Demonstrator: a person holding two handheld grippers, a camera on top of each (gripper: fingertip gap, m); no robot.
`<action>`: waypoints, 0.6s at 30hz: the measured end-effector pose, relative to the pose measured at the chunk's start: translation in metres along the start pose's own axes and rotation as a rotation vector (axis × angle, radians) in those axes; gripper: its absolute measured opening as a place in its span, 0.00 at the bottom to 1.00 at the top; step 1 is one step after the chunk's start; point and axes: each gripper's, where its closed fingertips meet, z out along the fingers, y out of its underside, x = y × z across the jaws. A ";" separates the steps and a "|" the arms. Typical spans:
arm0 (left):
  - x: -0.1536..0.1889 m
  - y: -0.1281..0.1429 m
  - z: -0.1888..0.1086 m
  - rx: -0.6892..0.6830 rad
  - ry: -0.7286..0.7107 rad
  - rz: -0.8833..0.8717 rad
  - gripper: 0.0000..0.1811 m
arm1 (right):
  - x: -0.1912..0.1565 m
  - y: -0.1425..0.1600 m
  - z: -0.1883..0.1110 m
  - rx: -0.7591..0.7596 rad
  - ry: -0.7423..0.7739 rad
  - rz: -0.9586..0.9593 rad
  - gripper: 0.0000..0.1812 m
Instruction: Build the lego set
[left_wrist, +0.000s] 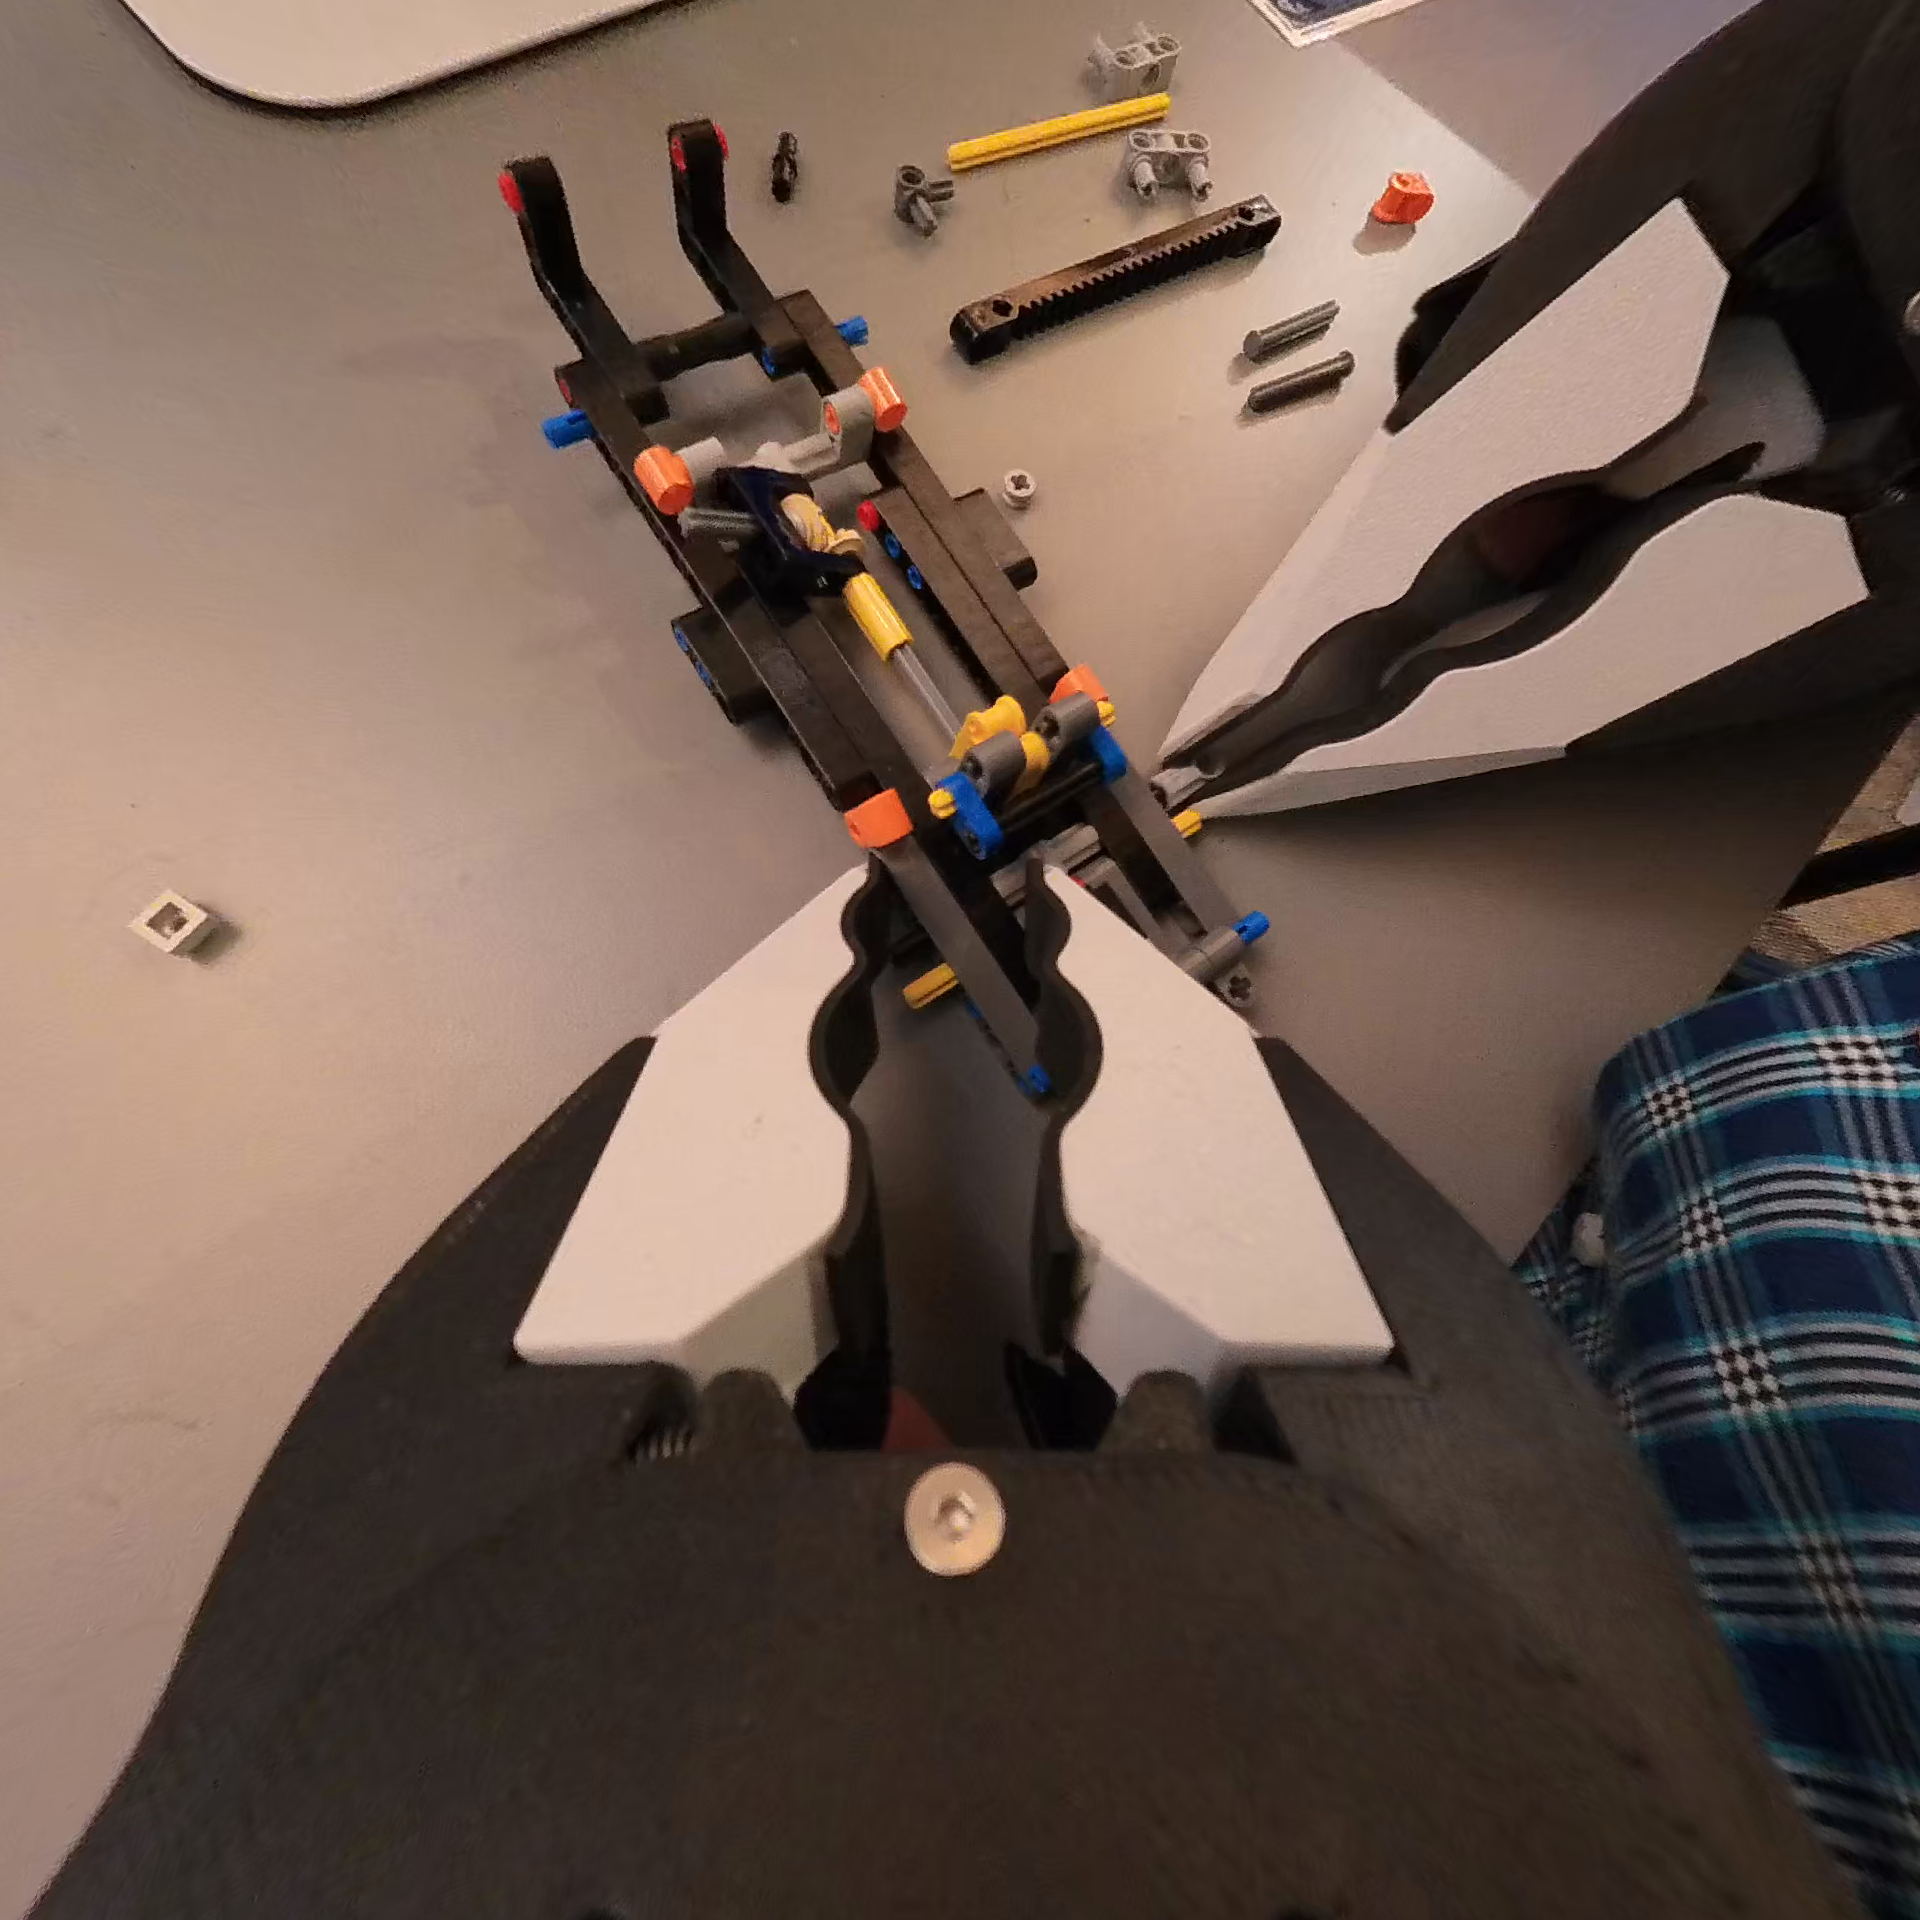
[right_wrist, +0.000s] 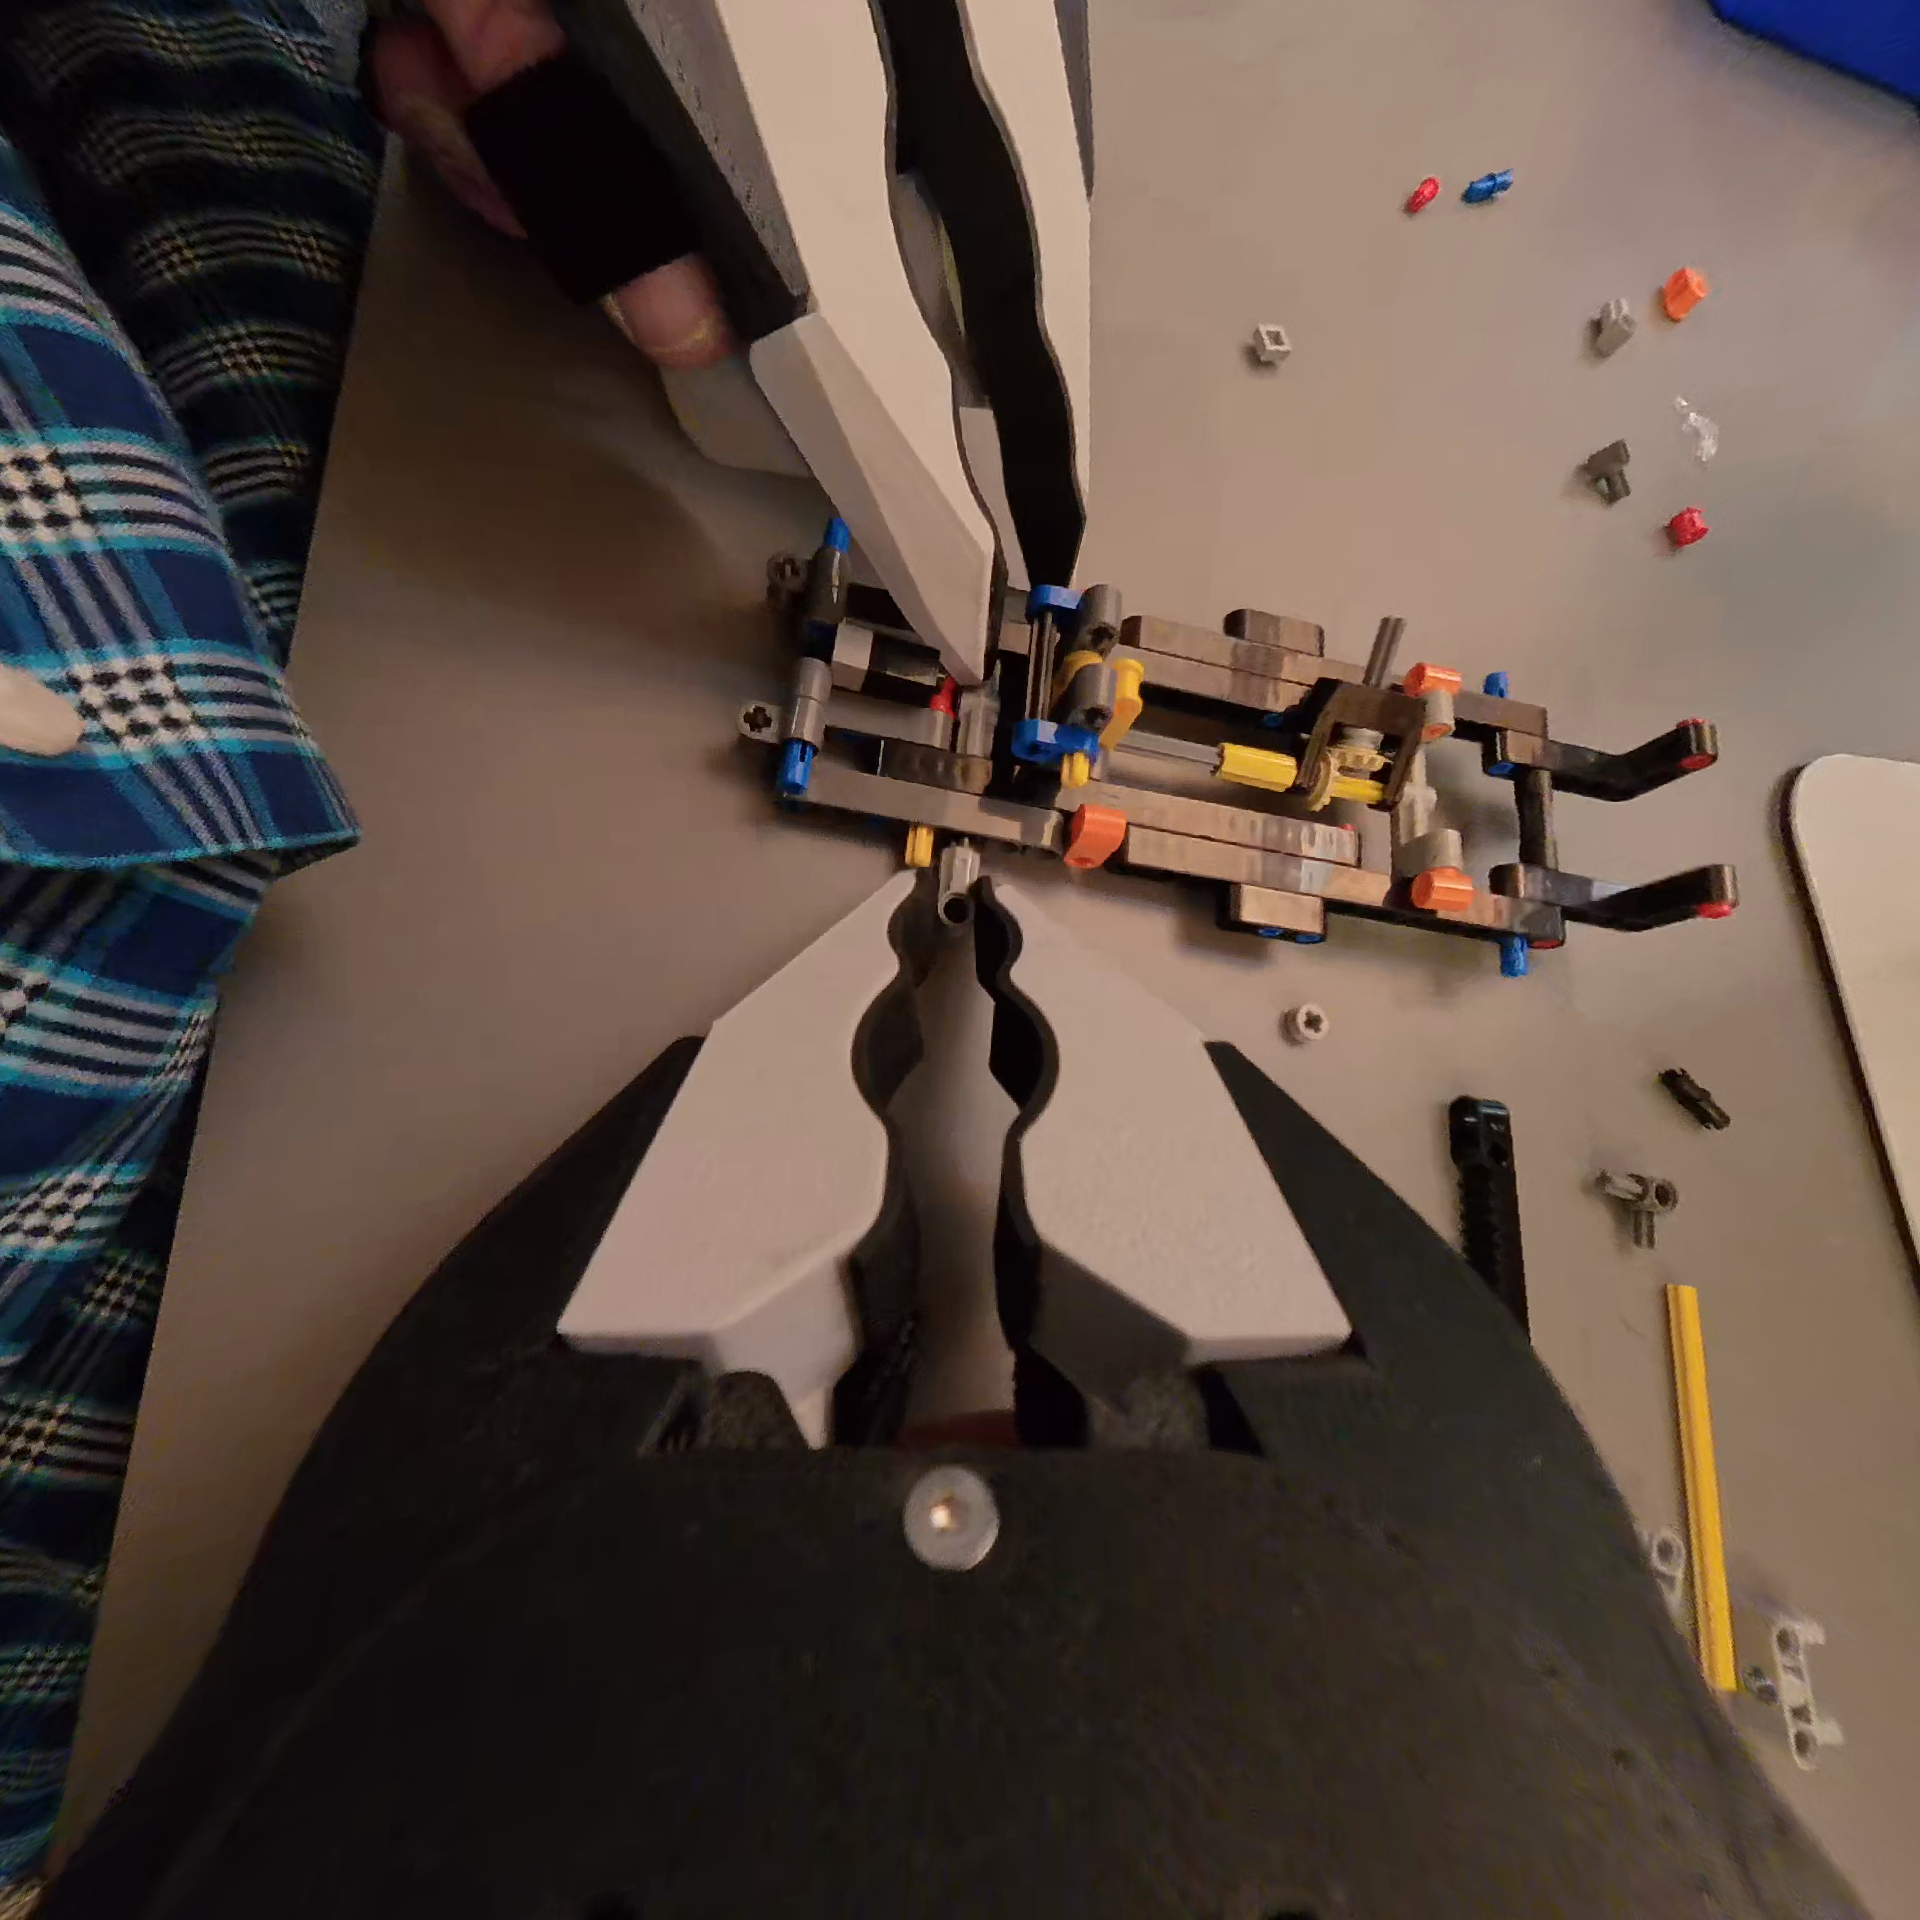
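The light is dim and warm, and the grey table (left_wrist: 312, 623) looks brownish. Shadows under the small parts are soft and short. There is no strong glare. Both views bend strongly at the edges. The plaid sleeve (right_wrist: 125, 727) at the left is blurred, and the centre stays sharp.

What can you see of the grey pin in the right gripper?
The grey pin is a short, light grey plastic peg with a hollow round end facing the camera. It is pinched at the tips of the right gripper, pointing at the side of the chassis. Its far end touches or has just entered a grey beam, between a yellow pin and an orange bush. How deep it sits cannot be told.
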 end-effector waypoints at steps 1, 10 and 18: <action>-0.001 0.000 0.000 0.002 -0.001 -0.007 0.14 | 0.000 -0.001 0.001 -0.002 -0.007 0.003 0.02; -0.003 0.000 -0.002 0.005 -0.008 -0.015 0.13 | 0.000 -0.003 0.003 -0.030 -0.076 0.019 0.02; 0.001 0.000 0.001 -0.007 0.016 -0.005 0.13 | 0.000 0.006 -0.008 -0.004 -0.118 0.082 0.03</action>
